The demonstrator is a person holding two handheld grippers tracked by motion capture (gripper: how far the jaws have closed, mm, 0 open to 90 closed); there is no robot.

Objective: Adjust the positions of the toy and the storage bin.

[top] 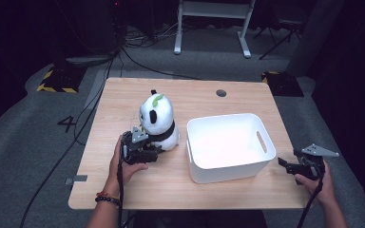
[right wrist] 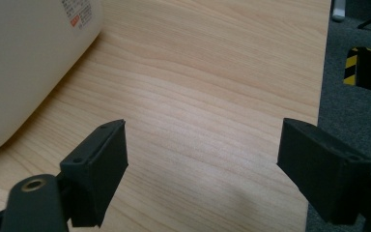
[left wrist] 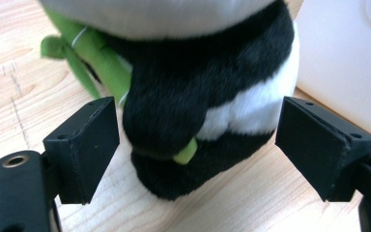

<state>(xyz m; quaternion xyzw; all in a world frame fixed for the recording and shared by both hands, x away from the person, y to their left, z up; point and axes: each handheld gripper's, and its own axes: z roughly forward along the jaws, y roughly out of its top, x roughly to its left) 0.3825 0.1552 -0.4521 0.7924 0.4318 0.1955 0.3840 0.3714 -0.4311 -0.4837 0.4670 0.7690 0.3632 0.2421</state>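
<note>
Two claws gape wide, both empty: left claw [left wrist: 195,145] flanks the panda [top: 158,122] on the table [top: 247,97] beside the bin [top: 228,147]; right claw [right wrist: 203,159] idles. Closing on soft plush may slip or topple it.

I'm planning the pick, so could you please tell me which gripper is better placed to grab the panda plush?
Left. The left gripper is open with the panda plush between its jaws; the right gripper sits beyond the white bin.
</note>
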